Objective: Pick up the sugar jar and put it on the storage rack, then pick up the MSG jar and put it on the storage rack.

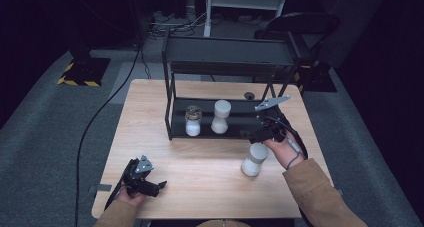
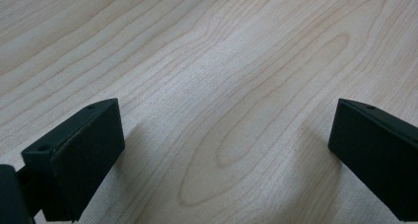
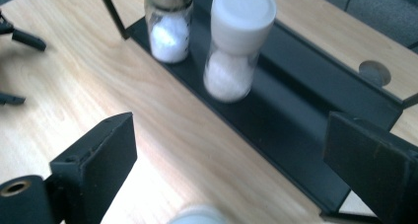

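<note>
White-capped jar (image 1: 254, 160) stands upright on the surface (image 1: 200, 177), just in front of the right gripper (image 1: 252, 135) and close against that hand (image 1: 285, 149); its cap top shows blurred at the bottom edge of the right gripper view (image 3: 197, 215), between and below the two jaws. Long axis vertical. Jar holds white granules.

Right gripper: jaws spread wide, nothing between the pads, clear of the jar. It faces the black rack (image 1: 175, 122), whose lower shelf (image 3: 296, 130) already carries a metal-lidded shaker (image 3: 169, 24) and a second white-capped jar (image 3: 236, 41), side by side, upright, near each other but apart. Free shelf space lies to the right of them in the high view.

Left gripper (image 1: 145, 179): rests low near the front-left corner of the surface, jaws wide open, bare wood between them (image 2: 222, 125). Well apart from the jar.

Judgement: right hand is far nearer; the jar sits below and slightly behind the jaw tips, so a grasp would need the gripper drawn back and lowered around the body.
</note>
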`<state>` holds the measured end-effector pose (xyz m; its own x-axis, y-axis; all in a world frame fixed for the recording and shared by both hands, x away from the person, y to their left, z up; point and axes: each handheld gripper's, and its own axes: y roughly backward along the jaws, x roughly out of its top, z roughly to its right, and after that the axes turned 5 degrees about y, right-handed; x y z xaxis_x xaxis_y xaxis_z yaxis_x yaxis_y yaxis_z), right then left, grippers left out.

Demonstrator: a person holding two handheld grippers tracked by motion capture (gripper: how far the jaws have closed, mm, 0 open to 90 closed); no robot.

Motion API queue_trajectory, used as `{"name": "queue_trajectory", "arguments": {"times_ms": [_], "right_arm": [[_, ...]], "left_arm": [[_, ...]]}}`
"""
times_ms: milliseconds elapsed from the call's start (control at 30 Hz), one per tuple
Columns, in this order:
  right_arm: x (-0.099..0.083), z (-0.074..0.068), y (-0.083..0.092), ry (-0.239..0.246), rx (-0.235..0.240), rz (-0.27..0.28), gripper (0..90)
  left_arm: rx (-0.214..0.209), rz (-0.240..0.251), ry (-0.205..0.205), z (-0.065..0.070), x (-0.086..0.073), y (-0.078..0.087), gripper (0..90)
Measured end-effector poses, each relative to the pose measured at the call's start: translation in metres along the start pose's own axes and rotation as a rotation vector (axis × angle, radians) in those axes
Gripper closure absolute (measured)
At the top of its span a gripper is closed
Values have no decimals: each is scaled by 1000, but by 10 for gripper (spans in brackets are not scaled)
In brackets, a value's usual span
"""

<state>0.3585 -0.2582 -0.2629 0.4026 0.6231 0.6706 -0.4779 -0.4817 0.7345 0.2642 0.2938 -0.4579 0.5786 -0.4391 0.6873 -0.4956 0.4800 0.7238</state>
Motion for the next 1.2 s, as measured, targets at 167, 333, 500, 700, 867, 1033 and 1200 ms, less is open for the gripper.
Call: {"name": "queue_trajectory", "arguments": {"times_ms": [167, 333, 500, 700, 867, 1033, 1200], "right_arm": [[-13, -3, 8, 2, 3, -2, 60], [-23, -5, 13, 4, 17, -6, 59], [-34, -8, 17, 5, 22, -12, 59], [-48, -7, 13, -13, 32, -15, 55], [-60, -5, 9, -28, 46, 0, 45], [-66, -11, 3, -6, 35, -1, 34], [-70, -13, -4, 0, 36, -7, 30]], "left_arm": [[0, 0, 0, 0, 0, 0, 1], [0, 0, 0, 0, 0, 0, 1], [0, 0, 0, 0, 0, 0, 1], [0, 0, 0, 0, 0, 0, 1], [0, 0, 0, 0, 0, 0, 1], [0, 0, 0, 0, 0, 0, 1], [0, 0, 0, 0, 0, 0, 1]]}}
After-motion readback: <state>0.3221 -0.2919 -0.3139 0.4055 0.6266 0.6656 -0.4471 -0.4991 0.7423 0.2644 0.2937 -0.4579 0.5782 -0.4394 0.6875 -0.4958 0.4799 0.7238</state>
